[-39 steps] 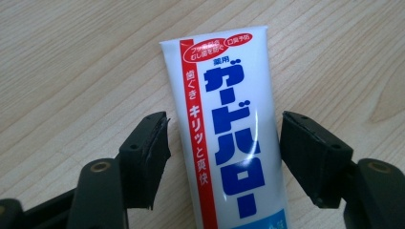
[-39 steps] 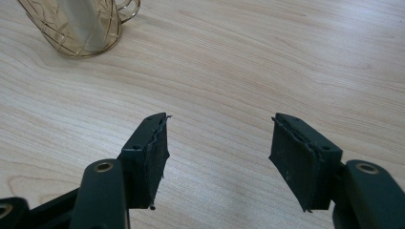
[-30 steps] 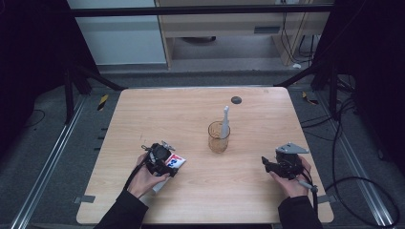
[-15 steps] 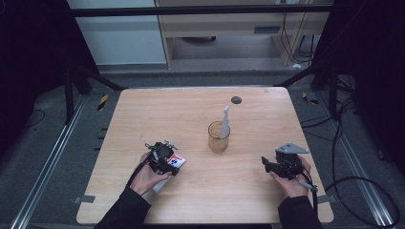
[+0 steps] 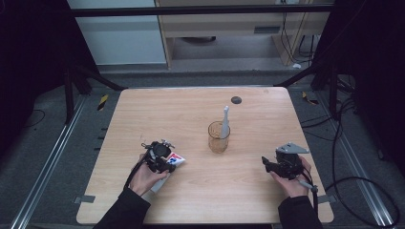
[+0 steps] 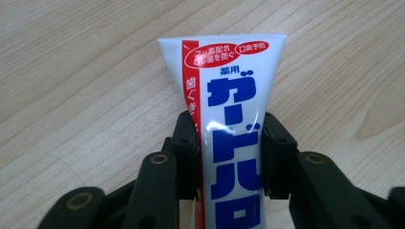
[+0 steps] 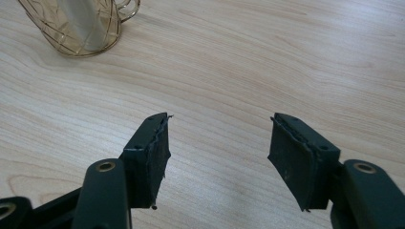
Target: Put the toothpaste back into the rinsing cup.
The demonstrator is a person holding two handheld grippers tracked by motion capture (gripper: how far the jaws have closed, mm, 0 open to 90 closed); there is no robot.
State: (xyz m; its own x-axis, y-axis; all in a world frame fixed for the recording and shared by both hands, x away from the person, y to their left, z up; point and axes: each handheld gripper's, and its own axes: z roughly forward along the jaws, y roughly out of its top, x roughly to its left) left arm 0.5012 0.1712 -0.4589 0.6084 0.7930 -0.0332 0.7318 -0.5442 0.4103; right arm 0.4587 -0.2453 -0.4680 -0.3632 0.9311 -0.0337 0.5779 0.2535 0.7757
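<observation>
Closing since the earlier frame, our left gripper [image 6: 229,143] now clamps the toothpaste tube [image 6: 229,109]. Our right gripper [image 7: 217,152] rests with jaws apart on the table [image 5: 191,114], near the amber cup [image 5: 218,138] holding a toothbrush [image 5: 225,119].

Toothpaste tube [image 5: 175,161] left of cup [image 5: 218,138]; toothbrush [image 5: 225,121] inside.

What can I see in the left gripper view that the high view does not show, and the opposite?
Left gripper view: the blue and red print on the toothpaste tube, and both pads pressing its sides; the jaws have just been closing on it. High view: the glass cup with a toothbrush standing in it, the right gripper and both hands. Both: the tube, the left gripper and the wooden table.
</observation>
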